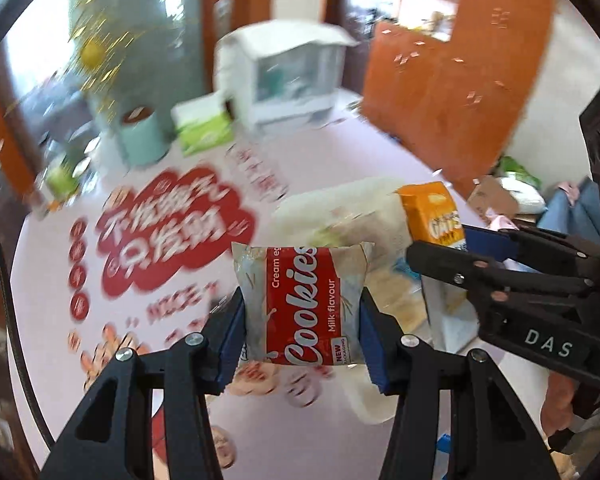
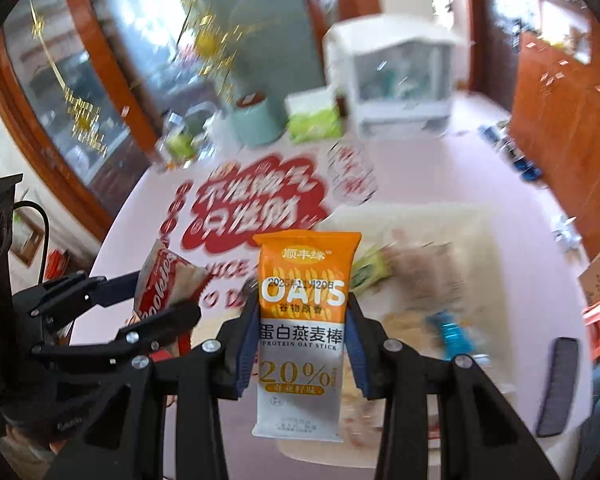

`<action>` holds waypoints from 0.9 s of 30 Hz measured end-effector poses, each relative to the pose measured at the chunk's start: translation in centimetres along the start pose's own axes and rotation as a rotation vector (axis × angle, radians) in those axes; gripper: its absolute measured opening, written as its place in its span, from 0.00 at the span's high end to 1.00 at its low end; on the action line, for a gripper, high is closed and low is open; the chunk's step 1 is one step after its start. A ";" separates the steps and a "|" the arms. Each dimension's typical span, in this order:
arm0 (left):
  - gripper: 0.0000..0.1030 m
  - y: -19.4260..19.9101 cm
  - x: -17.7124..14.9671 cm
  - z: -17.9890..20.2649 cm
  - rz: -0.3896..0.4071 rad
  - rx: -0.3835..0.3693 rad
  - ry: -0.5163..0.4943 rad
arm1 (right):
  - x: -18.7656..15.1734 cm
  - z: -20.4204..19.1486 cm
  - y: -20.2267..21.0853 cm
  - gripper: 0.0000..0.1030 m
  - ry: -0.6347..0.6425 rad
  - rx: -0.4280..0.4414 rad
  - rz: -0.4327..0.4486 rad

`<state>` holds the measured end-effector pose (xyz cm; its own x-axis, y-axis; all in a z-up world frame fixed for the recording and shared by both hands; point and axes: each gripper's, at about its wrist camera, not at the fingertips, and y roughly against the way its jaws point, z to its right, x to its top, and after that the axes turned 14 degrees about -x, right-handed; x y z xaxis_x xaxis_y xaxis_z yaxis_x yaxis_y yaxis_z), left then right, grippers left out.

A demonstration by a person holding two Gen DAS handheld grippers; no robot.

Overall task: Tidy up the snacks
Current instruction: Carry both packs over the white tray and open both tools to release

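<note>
My left gripper (image 1: pixel 302 316) is shut on a red and white Cookies packet (image 1: pixel 302 304) and holds it above the pink table. My right gripper (image 2: pixel 302 340) is shut on an orange and white OATS bar packet (image 2: pixel 302 320), also held in the air. Each shows in the other's view: the right gripper (image 1: pixel 452 256) with the OATS packet (image 1: pixel 432 212) at the right, the left gripper (image 2: pixel 156 300) with the Cookies packet (image 2: pixel 160 284) at the left. A pale tray (image 2: pixel 472 232) with several blurred snacks lies below.
A pink tablecloth (image 1: pixel 340 152) with red lettering covers the table. At the back stand a white box cabinet (image 1: pixel 288 76), a green tissue pack (image 1: pixel 204 128), a mint canister (image 1: pixel 140 136) and a clear glass (image 2: pixel 352 176). A dark flat object (image 2: pixel 556 384) lies at the right edge.
</note>
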<state>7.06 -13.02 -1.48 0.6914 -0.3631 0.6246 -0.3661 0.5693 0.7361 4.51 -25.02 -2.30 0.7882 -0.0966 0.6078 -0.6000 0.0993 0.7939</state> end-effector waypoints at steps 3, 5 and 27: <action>0.51 -0.7 1.4 3.5 0.014 -0.017 -0.039 | 0.5 2.9 2.2 0.61 -0.023 -0.034 0.048; 0.51 -1.6 2.1 5.6 0.012 -0.014 -0.064 | 1.0 4.7 3.1 0.61 -0.033 -0.061 0.072; 0.10 -8.5 2.7 7.2 -0.034 0.217 -0.041 | 4.1 10.3 -5.4 0.45 -0.027 -0.112 -0.040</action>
<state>7.61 -24.13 -4.16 0.6814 -0.4112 0.6055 -0.4716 0.3859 0.7929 9.59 -36.13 -3.83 0.8063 -0.1296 0.5771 -0.5477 0.2047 0.8112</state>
